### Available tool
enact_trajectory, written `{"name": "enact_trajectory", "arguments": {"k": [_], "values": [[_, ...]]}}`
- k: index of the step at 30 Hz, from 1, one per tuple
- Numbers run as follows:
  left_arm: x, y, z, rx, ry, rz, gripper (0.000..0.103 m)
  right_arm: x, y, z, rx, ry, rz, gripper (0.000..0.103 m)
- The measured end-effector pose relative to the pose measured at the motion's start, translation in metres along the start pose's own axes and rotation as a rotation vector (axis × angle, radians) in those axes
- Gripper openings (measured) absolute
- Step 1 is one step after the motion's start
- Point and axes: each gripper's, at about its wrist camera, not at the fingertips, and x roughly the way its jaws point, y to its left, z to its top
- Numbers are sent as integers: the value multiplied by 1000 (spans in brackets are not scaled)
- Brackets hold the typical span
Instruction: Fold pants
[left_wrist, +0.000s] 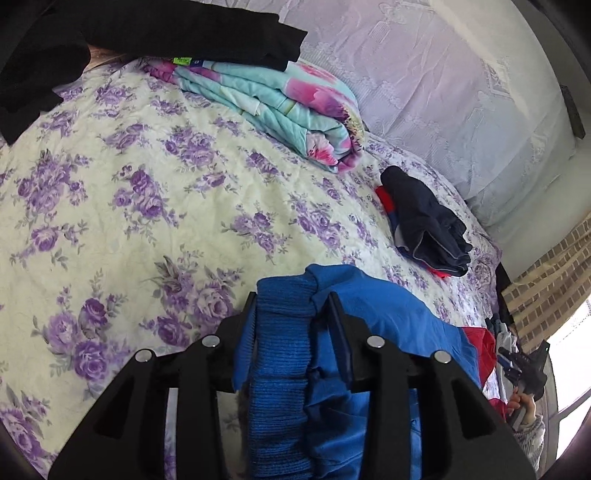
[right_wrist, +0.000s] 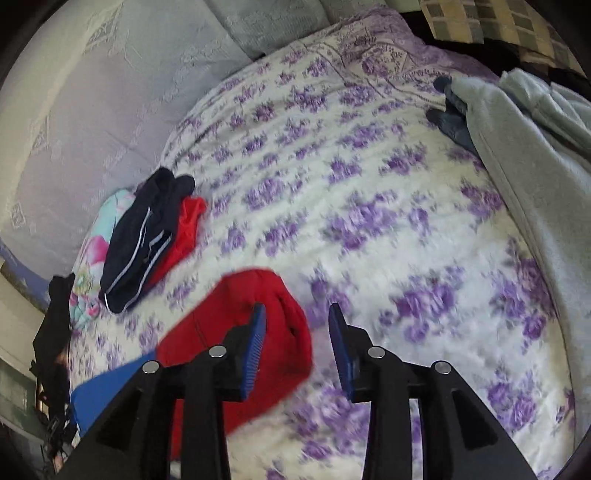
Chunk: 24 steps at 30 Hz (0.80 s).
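Left tongs (left_wrist: 291, 308) are seen angled down toward the bed (left_wrist: 110, 206), closed on the blue ribbed waistband of the pants (left_wrist: 280, 369), which is bunched between the two pads; the blue fabric of the pants hangs and spreads to the right of the tongs, with a red part showing beyond it. Right tongs (right_wrist: 297, 325) are likewise pitched downward over the floral bedspread, their blue pads standing apart with nothing pressed between them; the red end of the pants (right_wrist: 255, 332) lies under and beside the left pad, untouched by the right one, and a blue part runs off toward the lower left.

From the left wrist view alone, a folded turquoise and pink quilt (left_wrist: 280, 107) is shown at the top of the bed with a black garment (left_wrist: 166, 33) draped over it, and at the far right edge a hand (left_wrist: 522, 404) gripping the other tool can be made out. A small pile of dark navy and red clothes (left_wrist: 424, 225) is seen in both views. From the right wrist view alone, a pale grey blanket (right_wrist: 517, 147) is shown along the right edge of the bed. That view is blurred.
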Motion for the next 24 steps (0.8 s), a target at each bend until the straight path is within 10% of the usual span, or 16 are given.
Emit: {"name": "enact_trajectory", "arguments": {"k": [10,18,23,24], "values": [[14,9,-3,-36,26,26,41,27,49,-24,-110,152,209,35],[16,5,-4,-13,42,68,41,23,27,-15,-119,98,14,13],[18,2,-4,5,50,64,41,-11,13,5,-170,15,-103,16],[18,0,-5,20,51,68,42,-6,1,9,-117,43,-98,31]]}}
